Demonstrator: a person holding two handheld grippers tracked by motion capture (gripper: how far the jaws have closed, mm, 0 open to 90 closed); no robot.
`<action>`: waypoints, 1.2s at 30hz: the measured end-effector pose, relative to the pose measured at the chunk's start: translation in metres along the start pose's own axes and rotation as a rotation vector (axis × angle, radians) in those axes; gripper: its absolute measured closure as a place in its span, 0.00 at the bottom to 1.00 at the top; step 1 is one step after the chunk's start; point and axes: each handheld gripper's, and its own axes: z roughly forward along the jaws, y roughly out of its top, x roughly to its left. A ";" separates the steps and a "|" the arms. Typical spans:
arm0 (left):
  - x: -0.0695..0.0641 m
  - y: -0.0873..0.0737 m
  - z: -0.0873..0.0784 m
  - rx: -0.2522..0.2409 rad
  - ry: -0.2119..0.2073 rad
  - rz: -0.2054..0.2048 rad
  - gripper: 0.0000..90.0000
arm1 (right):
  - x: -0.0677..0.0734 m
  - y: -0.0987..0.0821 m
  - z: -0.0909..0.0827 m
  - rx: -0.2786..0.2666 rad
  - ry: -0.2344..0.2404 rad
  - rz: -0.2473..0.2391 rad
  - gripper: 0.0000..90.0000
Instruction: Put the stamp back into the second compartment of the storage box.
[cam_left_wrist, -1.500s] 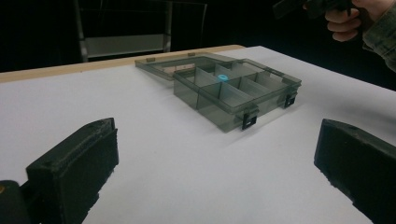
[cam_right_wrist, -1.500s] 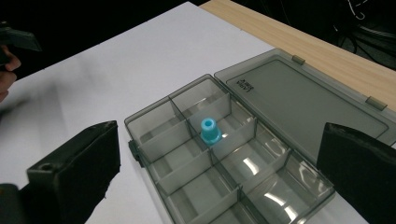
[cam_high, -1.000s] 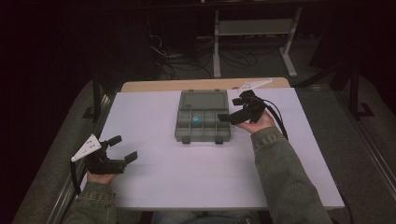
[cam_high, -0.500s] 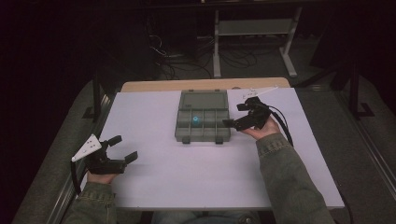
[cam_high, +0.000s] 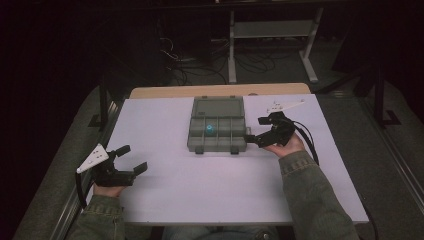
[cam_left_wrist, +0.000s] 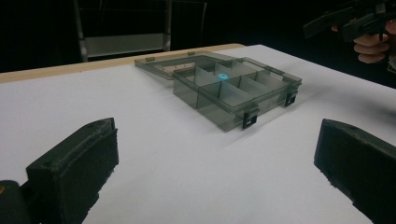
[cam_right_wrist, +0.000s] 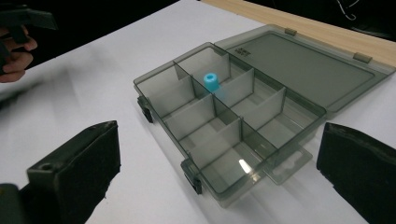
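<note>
A grey see-through organiser box (cam_high: 218, 135) lies at the middle back of the white table (cam_high: 200, 185), its lid (cam_high: 218, 107) folded flat behind it. One small blue cylinder (cam_high: 210, 129) stands in a middle compartment; it is also plain in the right gripper view (cam_right_wrist: 211, 82) and in the left gripper view (cam_left_wrist: 223, 76). My right gripper (cam_high: 256, 130) hovers open just right of the box, nothing between its jaws. My left gripper (cam_high: 133, 158) is open and empty near the front left of the table, far from the box (cam_left_wrist: 233, 91).
A wooden strip (cam_high: 220, 91) runs along the table's far edge behind the lid. Two black latches (cam_right_wrist: 191, 175) stick out from the box's front wall. Dark floor, cables and a metal stand (cam_high: 270, 30) lie beyond the table.
My right gripper has drawn back from the box, a little to the right and toward the person. The left gripper and the blue cylinder have stayed put.
</note>
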 end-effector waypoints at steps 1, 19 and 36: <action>0.000 0.000 0.000 -0.001 0.000 0.001 0.00 | -0.001 -0.002 -0.001 0.001 0.003 0.004 0.00; 0.001 0.000 0.000 0.001 0.002 -0.003 0.00 | 0.003 -0.020 -0.017 -0.031 -0.009 0.013 0.00; 0.001 -0.001 0.000 0.004 0.001 0.001 0.00 | 0.008 -0.037 -0.031 -0.059 -0.022 0.009 0.00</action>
